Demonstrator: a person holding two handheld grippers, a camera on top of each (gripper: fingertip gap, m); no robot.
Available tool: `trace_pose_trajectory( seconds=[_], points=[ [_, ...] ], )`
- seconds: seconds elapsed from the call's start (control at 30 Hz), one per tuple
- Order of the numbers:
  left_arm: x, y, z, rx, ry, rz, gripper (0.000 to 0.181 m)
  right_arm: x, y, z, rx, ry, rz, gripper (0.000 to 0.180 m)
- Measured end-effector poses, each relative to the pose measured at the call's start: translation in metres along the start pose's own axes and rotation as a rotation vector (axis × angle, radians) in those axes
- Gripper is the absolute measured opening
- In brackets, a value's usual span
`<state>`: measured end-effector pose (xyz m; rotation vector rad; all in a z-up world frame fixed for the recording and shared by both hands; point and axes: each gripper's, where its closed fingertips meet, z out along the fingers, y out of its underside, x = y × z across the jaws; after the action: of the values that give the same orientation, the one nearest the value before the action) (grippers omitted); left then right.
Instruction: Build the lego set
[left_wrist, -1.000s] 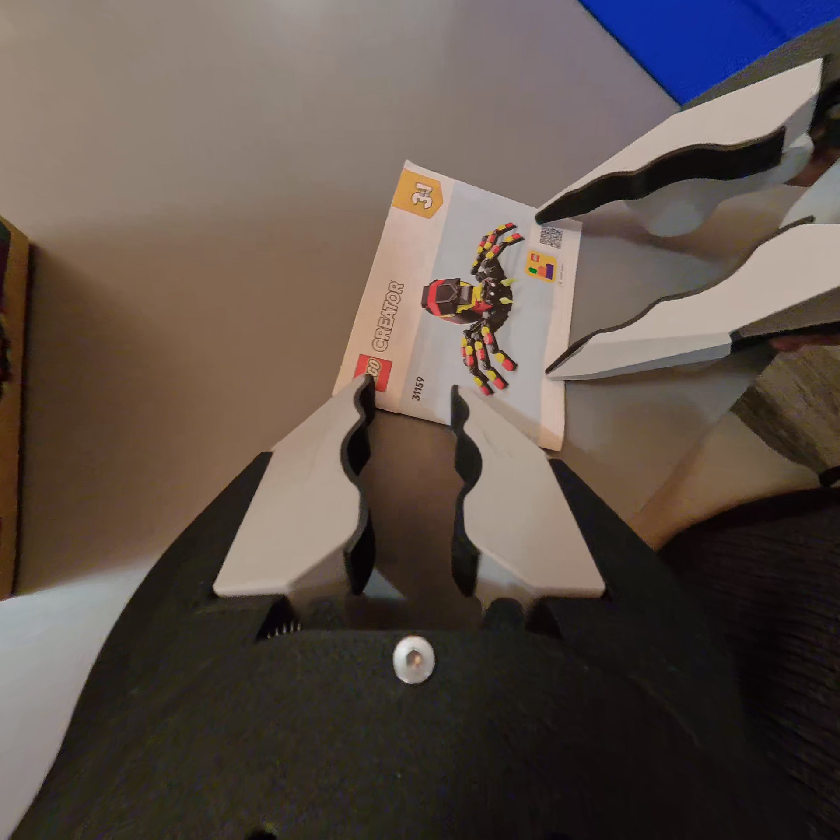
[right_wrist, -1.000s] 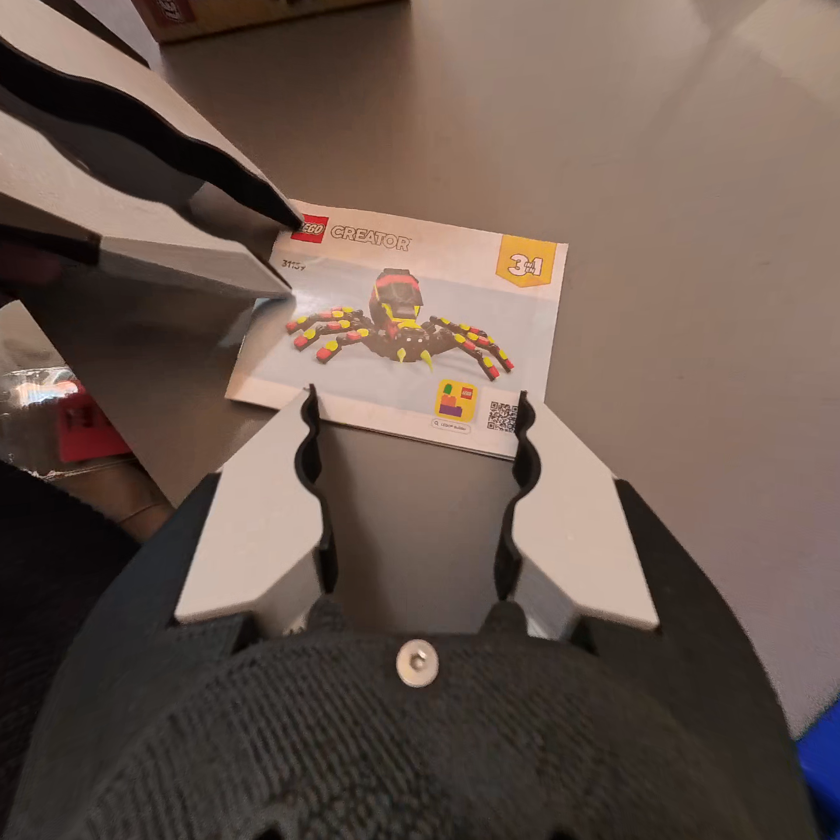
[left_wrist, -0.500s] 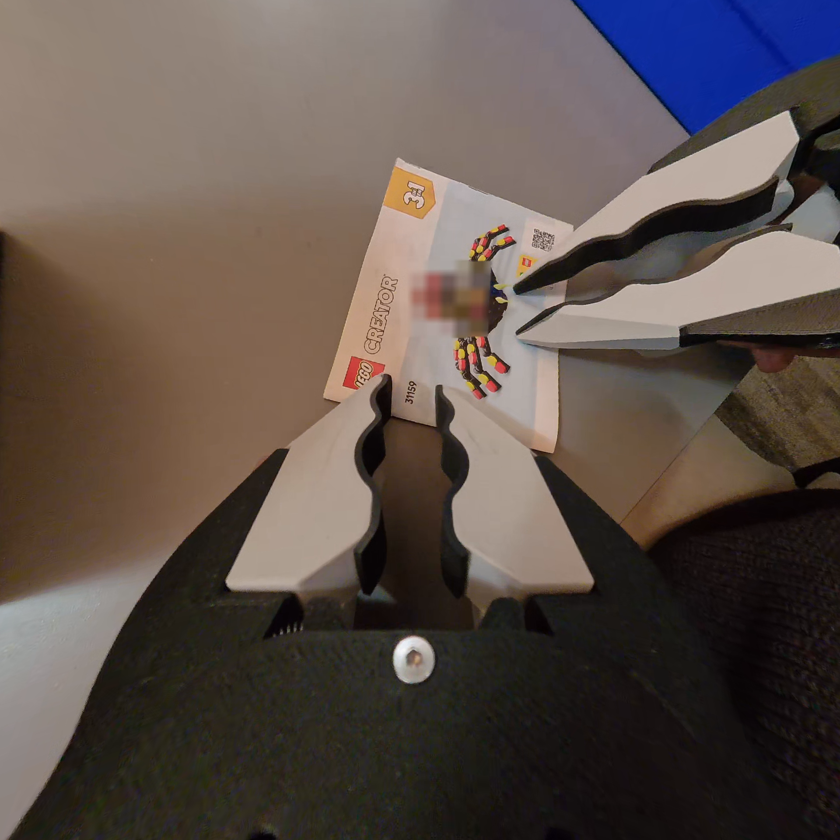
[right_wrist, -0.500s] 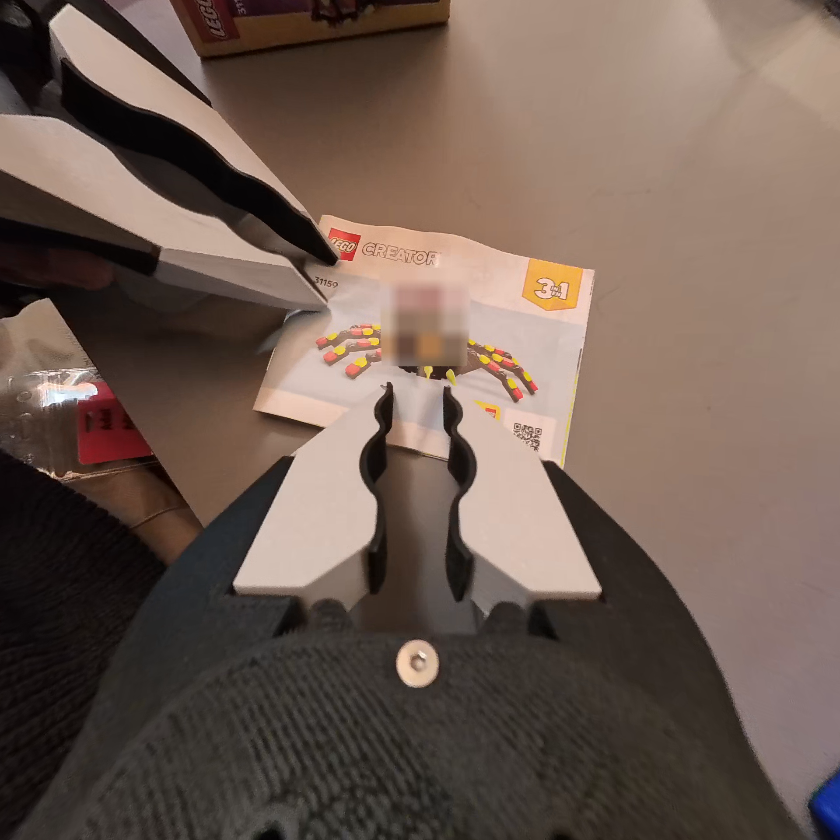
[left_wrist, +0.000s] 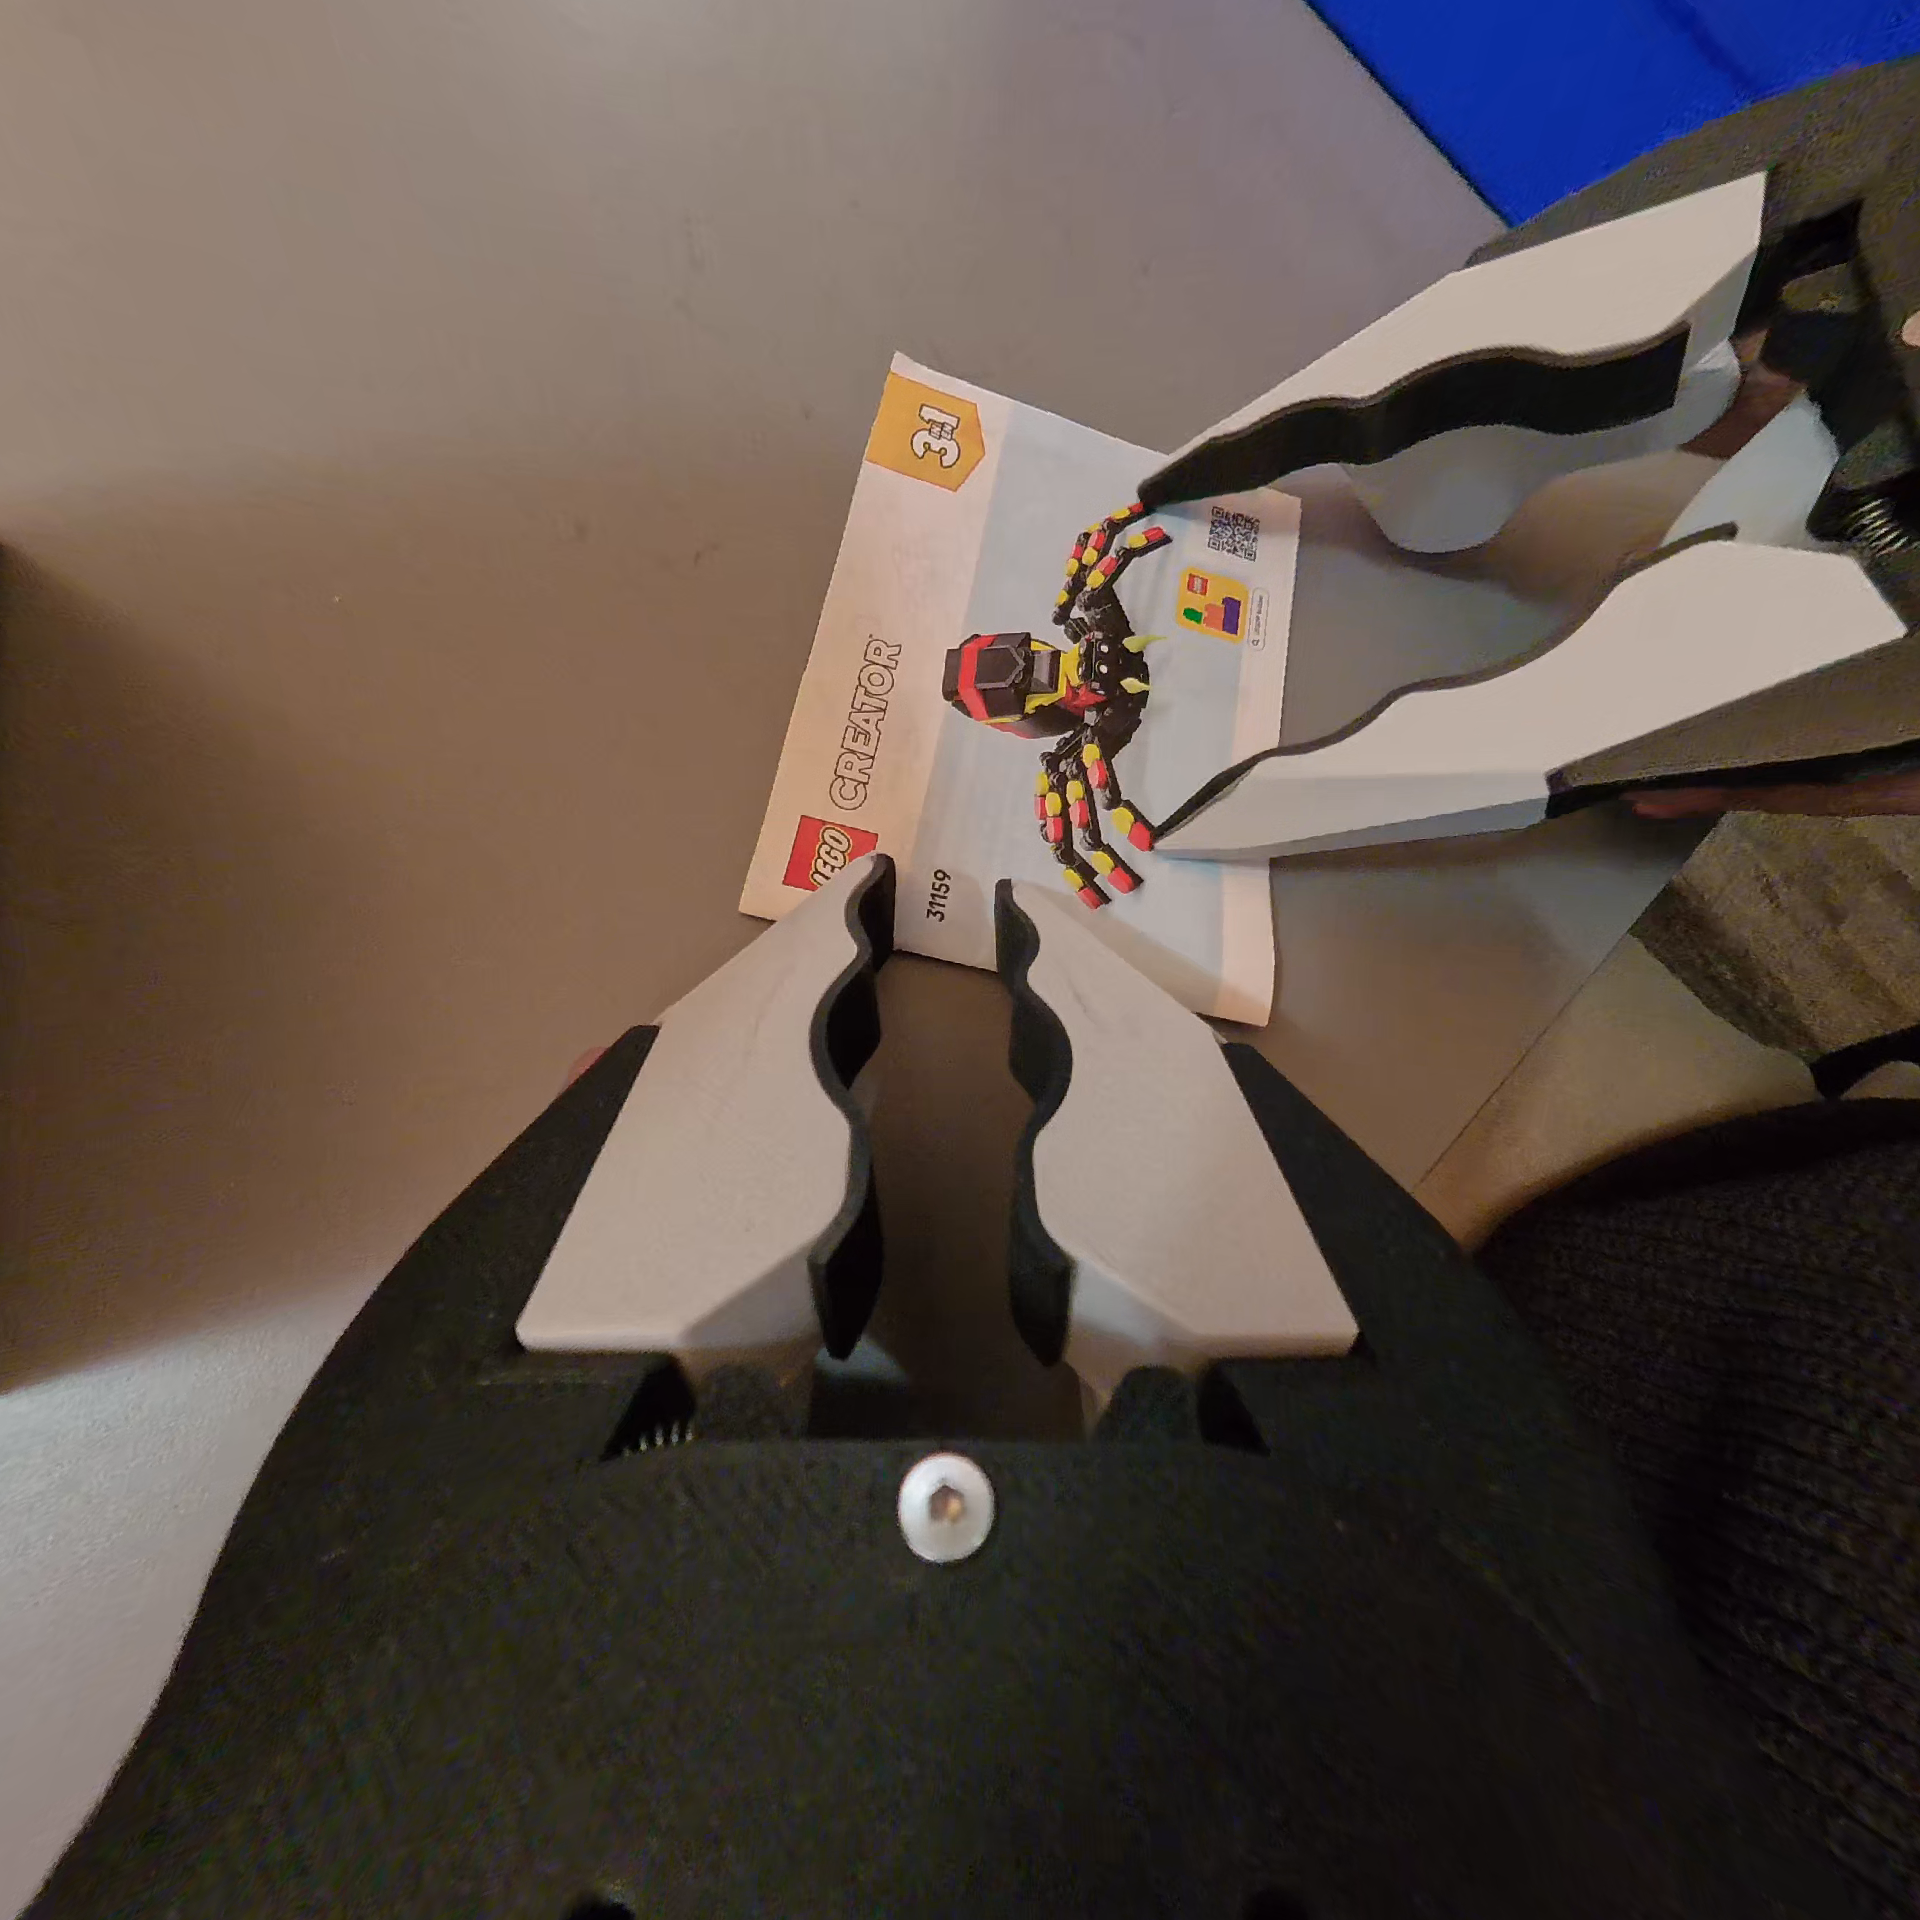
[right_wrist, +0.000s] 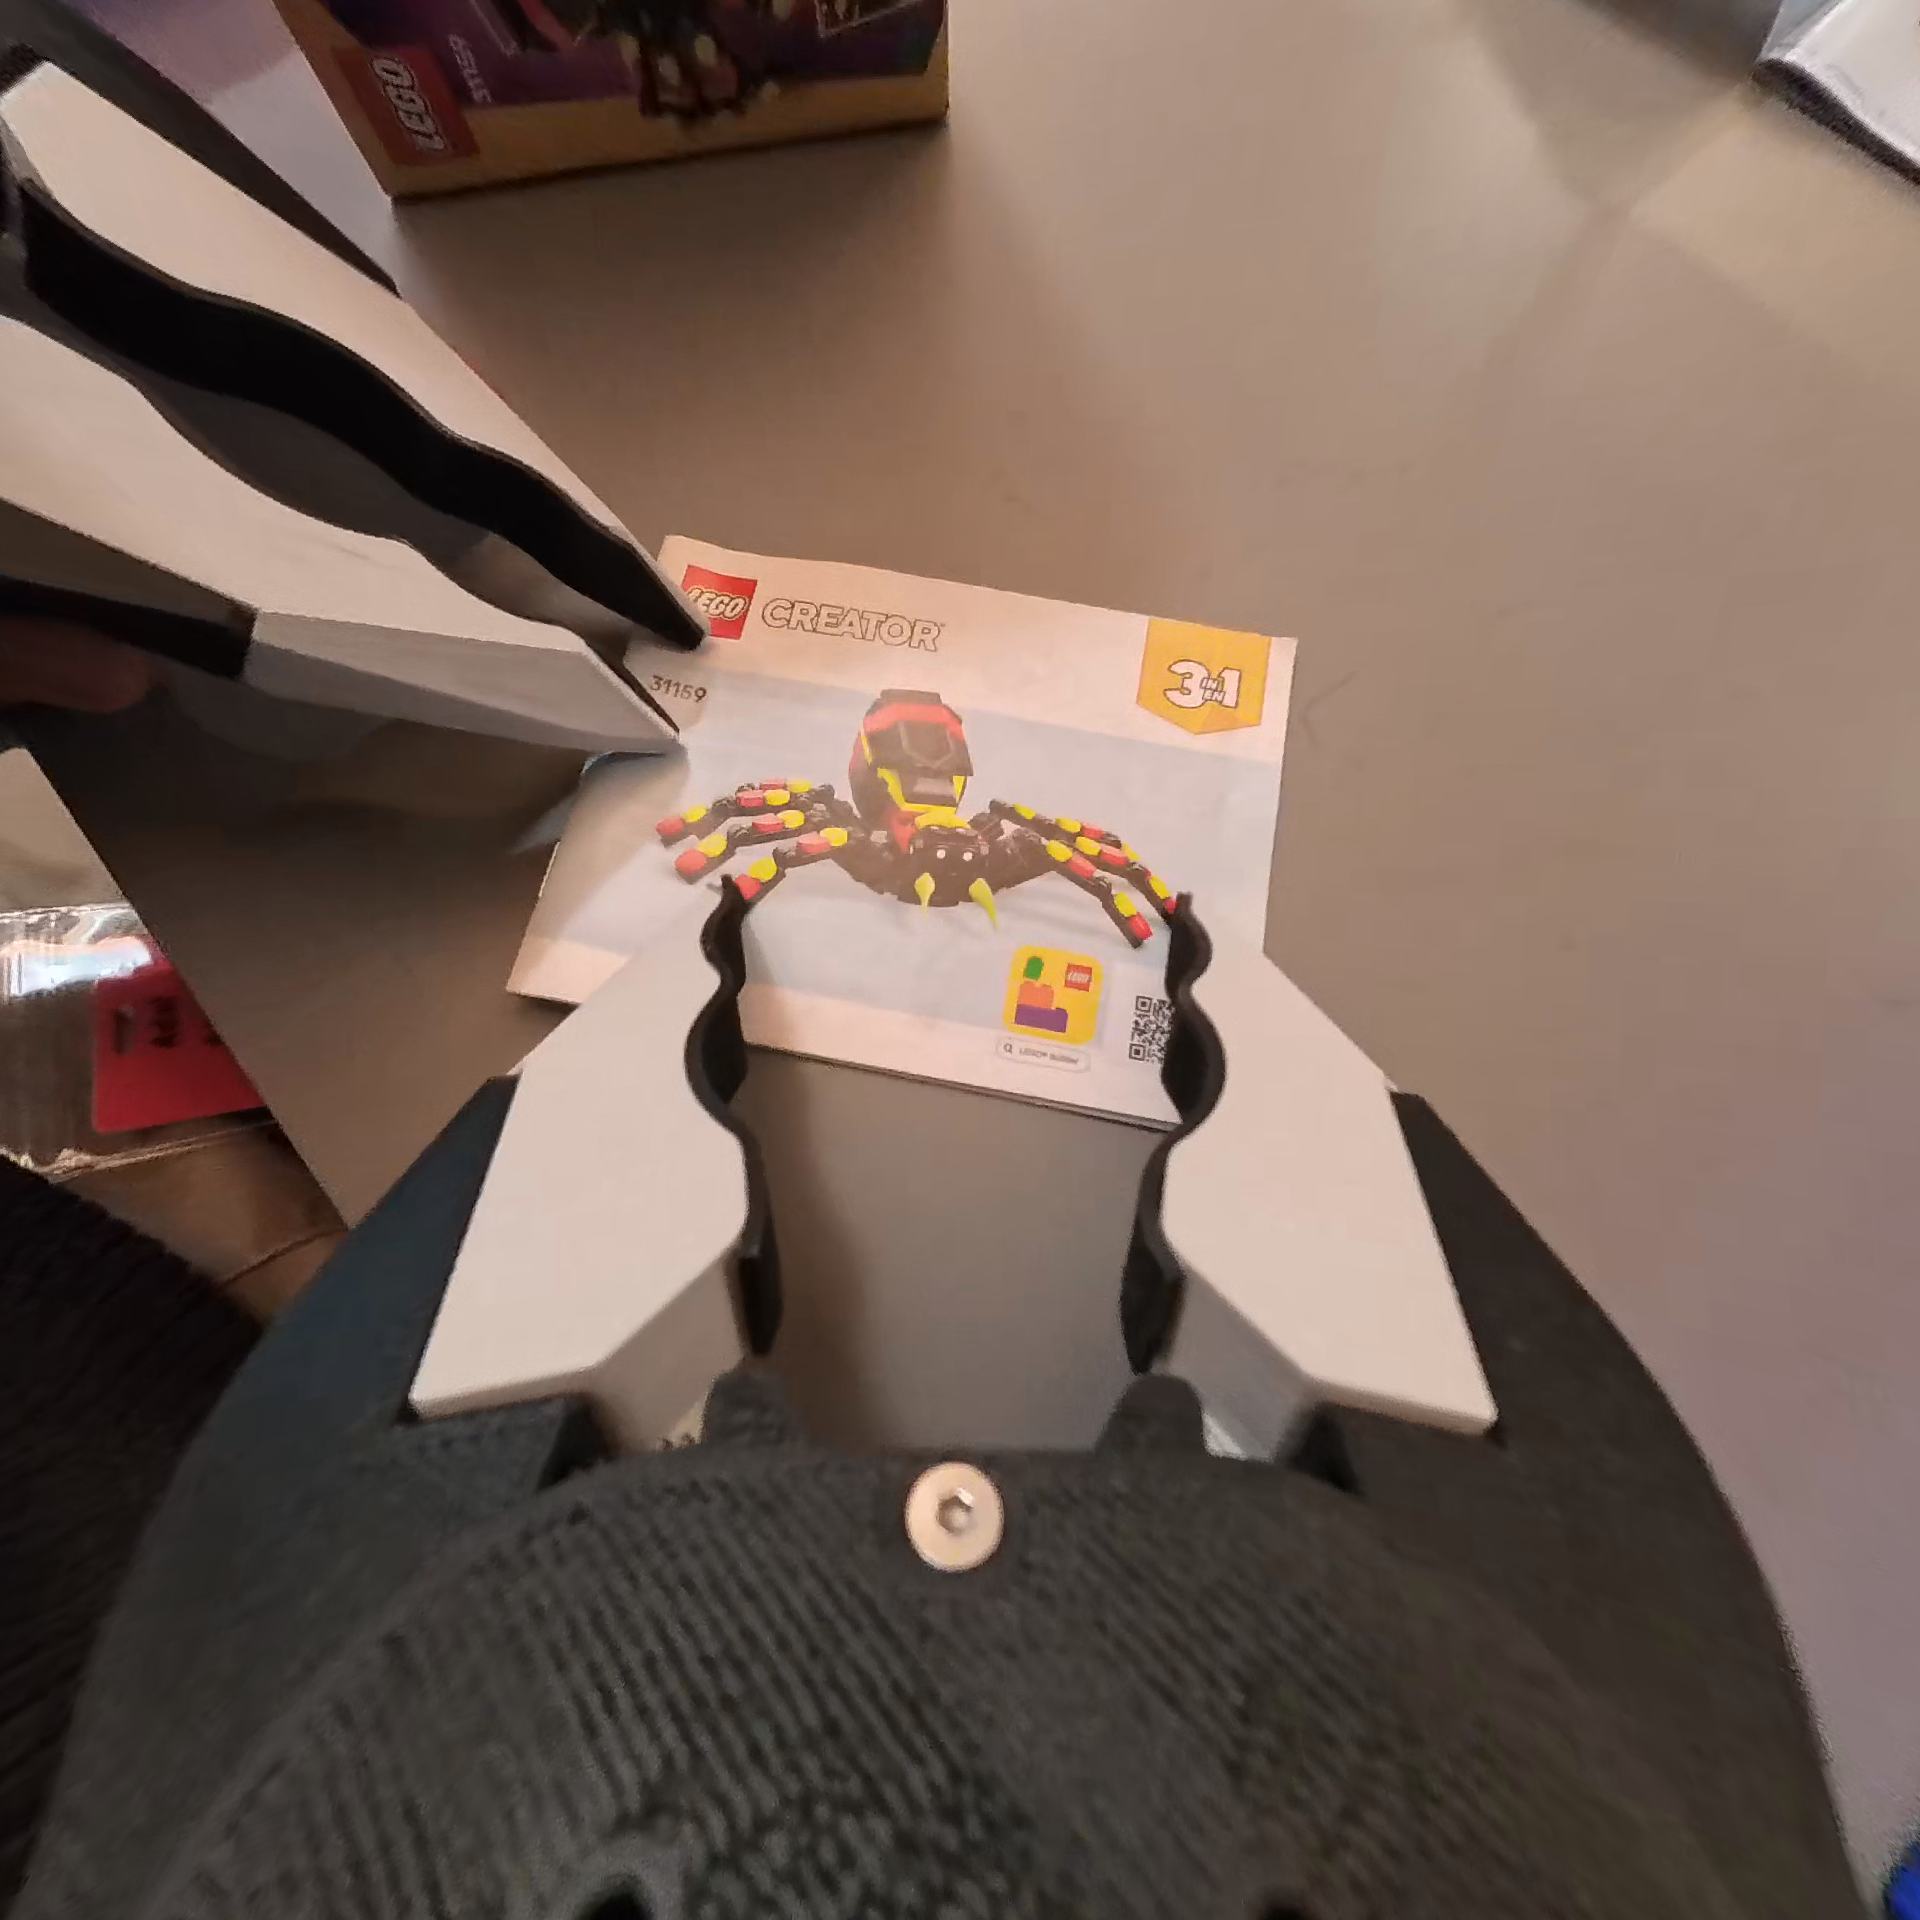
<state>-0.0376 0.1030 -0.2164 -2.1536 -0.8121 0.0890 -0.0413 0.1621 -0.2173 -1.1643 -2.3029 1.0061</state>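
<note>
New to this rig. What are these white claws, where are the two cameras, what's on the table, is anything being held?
There is no robot here: a person holds a two-finger gripper in each hand. Each picture comes from a camera on one gripper, looking forward along its white fingers.

The left wrist view shows the left gripper close up, slightly open, and the right gripper coming in from the side.

The right wrist view shows the right gripper's own fingers spread wide.

On the grey table lies a closed instruction booklet with a spider on its cover. The set's box stands farther off, and a clear bag lies at the left edge.

Neither gripper holds anything.
</note>
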Motion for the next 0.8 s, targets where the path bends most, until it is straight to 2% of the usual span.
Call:
trace_pose_trajectory(
  seconds=[0.27,0.33,0.4,0.47,0.5,0.8],
  points=[
    [0.0,0.0,0.0,-0.003,-0.015,0.019,0.017,-0.001,0.0,0.0,-0.001,0.014,0.017,0.081],
    [0.0,0.0,0.0,-0.003,-0.016,0.019,0.017,-0.008,-0.001,0.0,-0.003,-0.004,0.0,0.058],
    [0.0,0.0,0.0,-0.003,-0.022,0.025,0.017,-0.015,-0.002,0.0,-0.007,-0.021,-0.02,0.043],
    [0.0,0.0,0.0,-0.004,-0.025,0.028,0.017,-0.022,-0.002,0.0,-0.007,-0.054,-0.033,0.017],
    [0.0,0.0,0.0,-0.004,-0.025,0.028,0.017,-0.025,-0.002,0.0,-0.009,-0.067,-0.036,0.012],
    [0.004,-0.001,-0.001,0.0,0.016,0.04,0.023,-0.028,-0.001,-0.001,-0.034,-0.104,-0.096,0.0]
  ],
)
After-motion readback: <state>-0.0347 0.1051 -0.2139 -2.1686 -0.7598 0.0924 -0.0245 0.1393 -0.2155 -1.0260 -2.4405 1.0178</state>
